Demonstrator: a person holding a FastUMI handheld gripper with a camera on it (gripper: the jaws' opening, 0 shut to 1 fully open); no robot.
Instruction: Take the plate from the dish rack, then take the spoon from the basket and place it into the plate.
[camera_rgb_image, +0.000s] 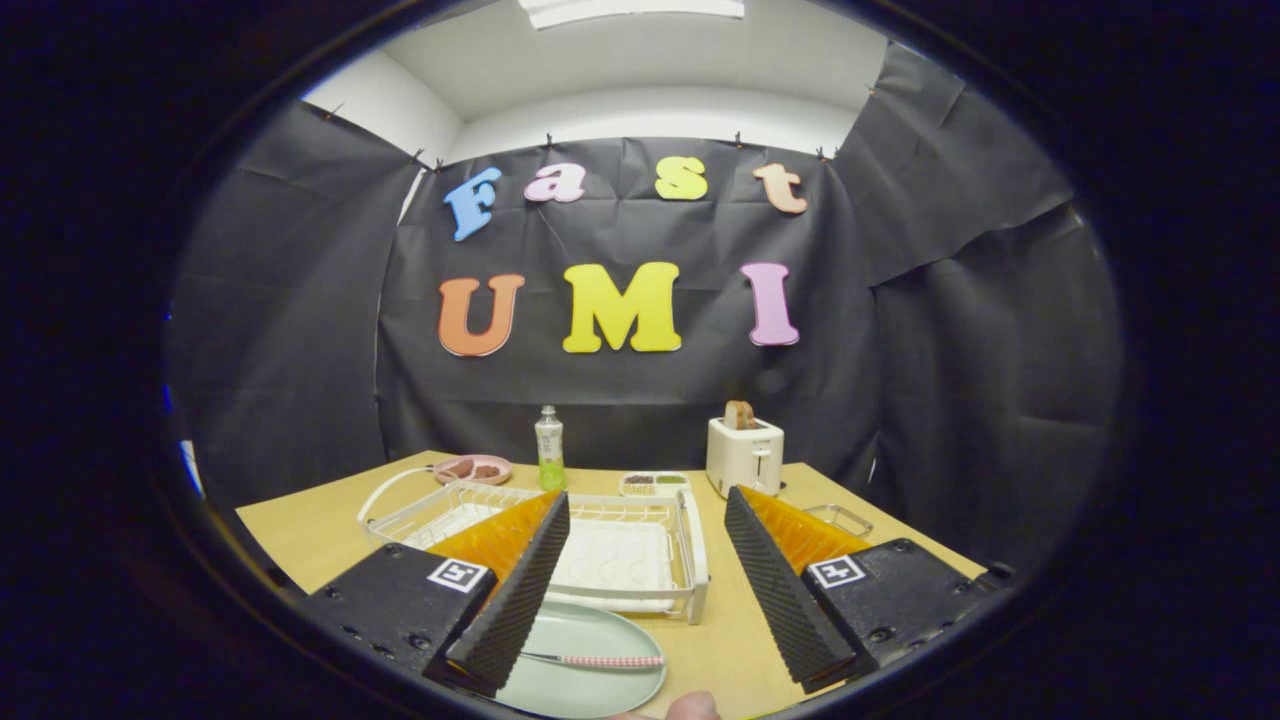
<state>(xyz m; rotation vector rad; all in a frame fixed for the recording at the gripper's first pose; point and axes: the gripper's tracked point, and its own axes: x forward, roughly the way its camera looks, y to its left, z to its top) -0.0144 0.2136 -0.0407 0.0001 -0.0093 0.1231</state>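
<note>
Tongs (640, 590) spread wide, grasping nothing, held above desk (730, 650). Plate (590, 660), pale green oval, lies flat on desk just below left finger, in front of white dish rack (690, 560). Spoon (600, 660) rests across plate: pink patterned handle, metal end under your left finger, probably the bowl. Task looks done. Risk: if you drop tongs low, left finger clips spoon or skids plate toward desk edge. Lift clear first.

Wooden table (300, 530) bears dish rack (690, 560), plate (590, 680), toaster (743, 455)
</note>
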